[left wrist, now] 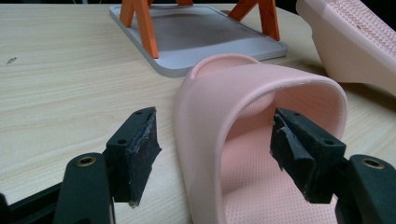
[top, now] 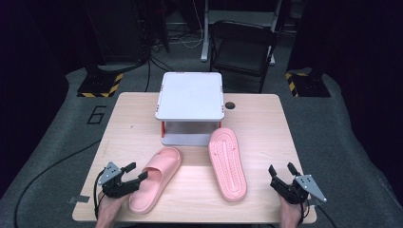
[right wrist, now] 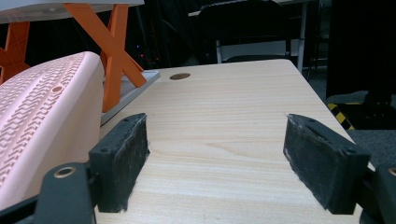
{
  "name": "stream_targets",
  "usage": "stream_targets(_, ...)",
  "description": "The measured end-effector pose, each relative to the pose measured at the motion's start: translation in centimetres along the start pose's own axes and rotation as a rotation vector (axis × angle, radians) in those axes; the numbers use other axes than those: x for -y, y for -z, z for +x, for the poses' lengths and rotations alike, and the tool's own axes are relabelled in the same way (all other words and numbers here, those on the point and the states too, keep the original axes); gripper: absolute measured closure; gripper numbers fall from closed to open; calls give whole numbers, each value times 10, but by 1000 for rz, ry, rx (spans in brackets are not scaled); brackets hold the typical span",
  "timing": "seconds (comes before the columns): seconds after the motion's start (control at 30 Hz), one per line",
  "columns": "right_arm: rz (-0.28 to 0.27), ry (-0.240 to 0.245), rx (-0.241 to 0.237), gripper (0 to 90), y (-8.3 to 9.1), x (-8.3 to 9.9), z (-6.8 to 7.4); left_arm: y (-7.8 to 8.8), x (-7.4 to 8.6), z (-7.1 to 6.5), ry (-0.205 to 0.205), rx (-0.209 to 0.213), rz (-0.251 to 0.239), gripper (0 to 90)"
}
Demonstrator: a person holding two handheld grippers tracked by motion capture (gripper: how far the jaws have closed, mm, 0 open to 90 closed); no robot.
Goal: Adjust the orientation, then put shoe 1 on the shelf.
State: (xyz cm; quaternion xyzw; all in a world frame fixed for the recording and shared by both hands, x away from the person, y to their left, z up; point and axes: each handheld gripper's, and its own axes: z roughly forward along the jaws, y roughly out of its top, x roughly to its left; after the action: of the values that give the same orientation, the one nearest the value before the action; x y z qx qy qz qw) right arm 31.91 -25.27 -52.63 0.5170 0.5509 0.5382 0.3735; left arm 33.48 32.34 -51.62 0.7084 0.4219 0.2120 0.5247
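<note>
High view, left to right: wooden table (top: 119, 123) on grey carpet, black cable curving across the floor at far left. Left gripper (top: 134, 172) at the near left corner, held by a hand (top: 110, 211) entering from the bottom edge, jaws spread wide and angled toward the heel end of an upright pink slipper (top: 157, 178). One jaw tip touching or just over the slipper's near edge, the other short of it; nothing clamped. Behind the slipper, toward the table's far side, a small white two-tier stand (top: 192, 95) with orange legs, a round cable hole (top: 230, 105) in the tabletop just to its right. Second pink slipper (top: 227, 164) right of the first, flipped sole-up, ribbed tread showing, toe end close to the stand's base. Right gripper (top: 280, 169) at the near right corner, jaws likewise apart, well clear of the overturned slipper, resting over bare wood. Black folding chair (top: 242, 45) beyond the table.

Left gripper view: black padded jaws straddling the side wall of the upright slipper (left wrist: 243, 116), left jaw outside over bare wood, right jaw inside the opening under the strap, neither pad visibly pressing. Stand's grey base (left wrist: 196, 42) and orange legs behind; overturned slipper (left wrist: 355, 42) at upper right.

Right gripper view: overturned slipper (right wrist: 42, 121) at left, tread up, just beside the left jaw; orange legs (right wrist: 114, 51) behind; open tabletop between the parted jaws.
</note>
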Motion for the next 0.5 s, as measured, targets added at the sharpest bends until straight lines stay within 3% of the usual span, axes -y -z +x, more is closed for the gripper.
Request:
stream_targets(0.3,11,2,-6,212,-1,0,0,-2,1,-2,-5,7,22,332)
stream_targets(0.5,15,-1,0,209,-1,0,0,-5,3,2,2,16,53,439)
